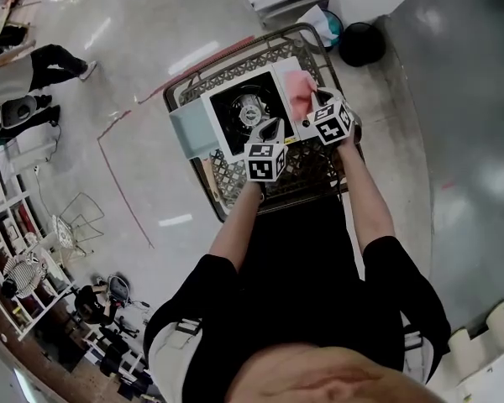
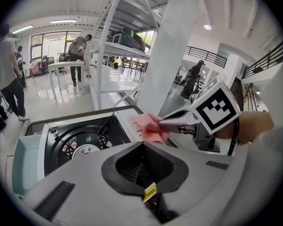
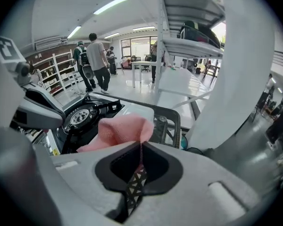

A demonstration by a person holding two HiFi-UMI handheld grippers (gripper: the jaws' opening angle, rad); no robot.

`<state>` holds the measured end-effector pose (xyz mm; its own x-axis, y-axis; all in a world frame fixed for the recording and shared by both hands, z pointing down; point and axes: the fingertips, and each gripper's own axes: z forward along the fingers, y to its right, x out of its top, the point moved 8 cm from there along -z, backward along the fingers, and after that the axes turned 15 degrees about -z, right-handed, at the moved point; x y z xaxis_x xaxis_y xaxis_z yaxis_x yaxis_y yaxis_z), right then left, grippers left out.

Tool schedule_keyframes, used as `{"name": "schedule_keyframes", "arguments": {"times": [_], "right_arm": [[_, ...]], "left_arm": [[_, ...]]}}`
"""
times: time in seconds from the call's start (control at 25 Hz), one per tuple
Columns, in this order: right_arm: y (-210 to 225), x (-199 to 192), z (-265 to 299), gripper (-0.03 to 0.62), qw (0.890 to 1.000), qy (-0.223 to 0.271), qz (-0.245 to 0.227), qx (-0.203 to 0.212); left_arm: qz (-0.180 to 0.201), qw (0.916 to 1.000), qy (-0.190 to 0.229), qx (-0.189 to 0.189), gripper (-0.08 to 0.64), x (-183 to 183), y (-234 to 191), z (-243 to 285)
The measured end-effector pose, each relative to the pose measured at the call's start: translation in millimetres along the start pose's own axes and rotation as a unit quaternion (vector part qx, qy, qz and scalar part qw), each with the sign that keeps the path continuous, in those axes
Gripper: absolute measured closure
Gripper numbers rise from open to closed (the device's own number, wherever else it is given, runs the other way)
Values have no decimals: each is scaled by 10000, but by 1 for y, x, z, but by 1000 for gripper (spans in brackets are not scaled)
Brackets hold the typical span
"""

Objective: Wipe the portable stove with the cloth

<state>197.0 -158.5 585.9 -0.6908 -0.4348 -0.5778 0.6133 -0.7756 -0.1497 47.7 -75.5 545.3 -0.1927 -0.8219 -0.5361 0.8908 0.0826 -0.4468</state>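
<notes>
The tabletop (image 1: 232, 181) is dark metal mesh with a raised rim. Past its far corner a round black bin (image 1: 361, 44) stands on the shiny grey floor (image 1: 151, 40). A blue bag-like thing (image 1: 326, 25) sits just beside the bin. Thin red lines (image 1: 120, 183) run across the floor. A tall white rack (image 2: 114, 48) stands near a thick white pillar (image 2: 172, 51). Farther off, a person (image 2: 78, 48) leans at a white table (image 2: 66, 66). Another person (image 3: 98, 55) in a grey shirt stands near shelves (image 3: 52, 74) by the wall.
</notes>
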Motion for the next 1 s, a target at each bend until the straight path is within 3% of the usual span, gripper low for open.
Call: {"name": "schedule_keyframes", "arguments": {"times": [0.28,0.52,1.0], "right_arm": [[-11,35,-16,581,9987,164,-474,-10],[-30,96,-14,581,9939,484,-969,191],[-115,225,32,581,9660,1286,-1995,1027]], "left_arm": [[-238,9995,228,20,561,9,-12,-12],[-717,9949,650,275,561,19,-47,-37],[-1447,9738,1366,1102,561,12,-126,-99]]}}
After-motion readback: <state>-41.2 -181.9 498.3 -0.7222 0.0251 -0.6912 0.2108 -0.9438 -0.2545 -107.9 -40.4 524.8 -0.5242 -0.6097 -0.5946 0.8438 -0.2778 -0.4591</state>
